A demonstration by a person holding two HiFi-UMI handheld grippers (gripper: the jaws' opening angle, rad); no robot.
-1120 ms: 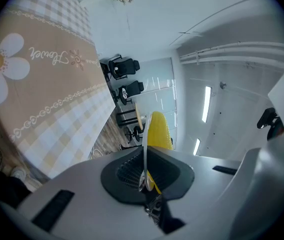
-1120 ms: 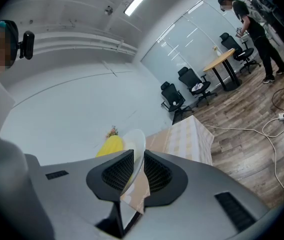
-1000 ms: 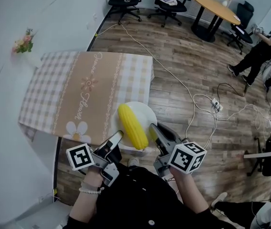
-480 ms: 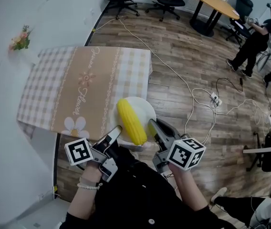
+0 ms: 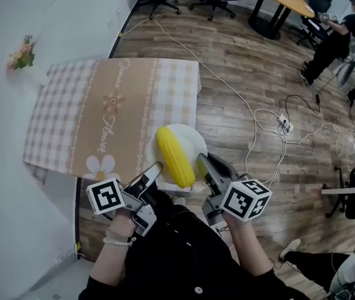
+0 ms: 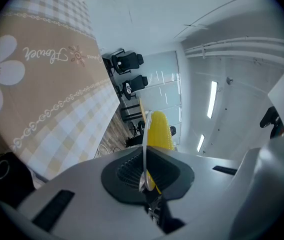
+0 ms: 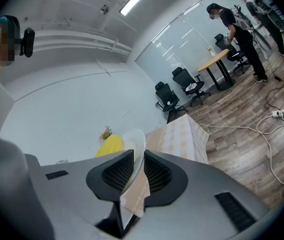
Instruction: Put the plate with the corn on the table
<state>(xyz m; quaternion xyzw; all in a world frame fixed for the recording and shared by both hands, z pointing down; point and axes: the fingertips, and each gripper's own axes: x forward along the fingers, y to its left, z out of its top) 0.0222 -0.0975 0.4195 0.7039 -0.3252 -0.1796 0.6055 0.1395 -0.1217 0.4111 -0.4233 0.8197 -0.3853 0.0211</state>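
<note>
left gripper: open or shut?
Shut on the plate. The left gripper has its fingers pinching the white rim, with the corn just beyond.

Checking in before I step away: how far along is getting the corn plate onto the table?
Done: left claw and right claw are shut on the plate rim, corn lying on it. In hand: it's held at the table corner. Left: set it down, release.

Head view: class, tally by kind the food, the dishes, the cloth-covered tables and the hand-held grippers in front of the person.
corn cob: 1
plate: 1
cloth-covered table: 1
grippers: 2 (left gripper, right gripper)
Total: 5
</note>
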